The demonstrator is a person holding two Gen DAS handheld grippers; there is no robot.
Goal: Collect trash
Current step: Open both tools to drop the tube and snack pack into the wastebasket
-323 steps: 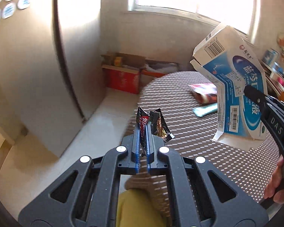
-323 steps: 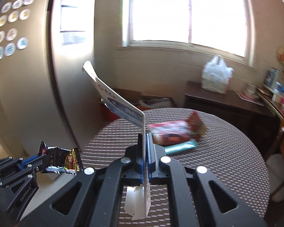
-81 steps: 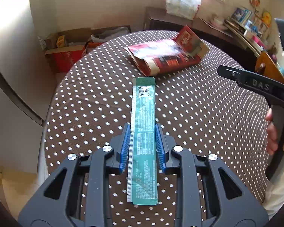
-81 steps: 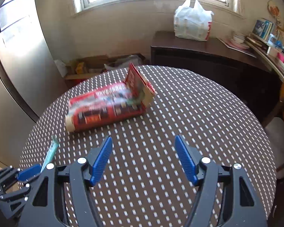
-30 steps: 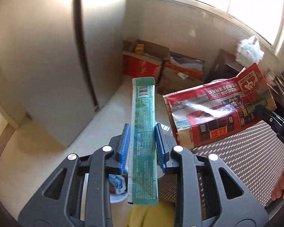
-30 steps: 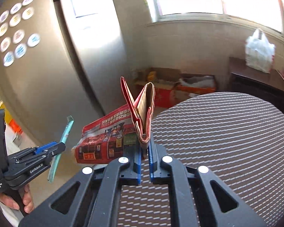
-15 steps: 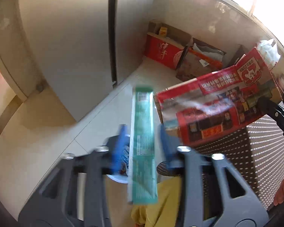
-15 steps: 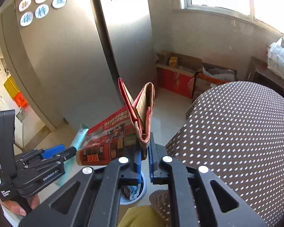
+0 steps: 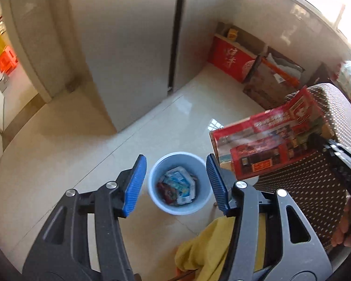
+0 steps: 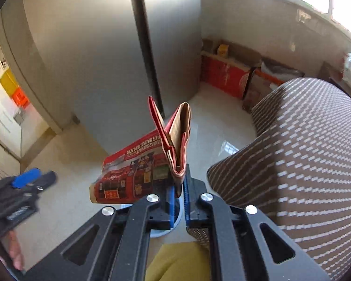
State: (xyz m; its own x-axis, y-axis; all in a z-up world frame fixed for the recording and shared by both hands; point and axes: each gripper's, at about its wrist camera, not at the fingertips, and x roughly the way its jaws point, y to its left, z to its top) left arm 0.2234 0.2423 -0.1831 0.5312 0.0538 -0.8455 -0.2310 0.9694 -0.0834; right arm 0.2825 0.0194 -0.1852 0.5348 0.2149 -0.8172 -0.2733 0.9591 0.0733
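We look down the left gripper [image 9: 176,182], whose ribbed blue pads [image 9: 134,185] have just been opening and now stand apart with nothing between them. Framed in that gap is a round, pale-blue plastic bin [image 9: 179,182] on the glossy cream floor tiles [image 9: 86,154]; crumpled wrappers and a flattened white-and-blue carton [image 9: 179,185] lie inside, their print too small to read.

At 3 o'clock from the bin we see a flattened red cardboard box [image 9: 269,145], its printed face glossy and slightly blurred. The right gripper [image 10: 179,185] has its jaws clamped narrowly on this red cardboard box [image 10: 138,173], pinching the folded end, where bare brown card flaps splay upward in a V. From this view the box hides most of the bin; only a pale arc of rim shows below it.

The round tabletop [image 10: 304,152], draped in brown cloth with white dots, fills the 3 o'clock side, and its far edge is cut off. Smooth grey refrigerator doors [image 9: 133,46] rise at 12 o'clock. A yellow garment [image 9: 213,245] at 6 o'clock is partly hidden behind the black gripper frames.
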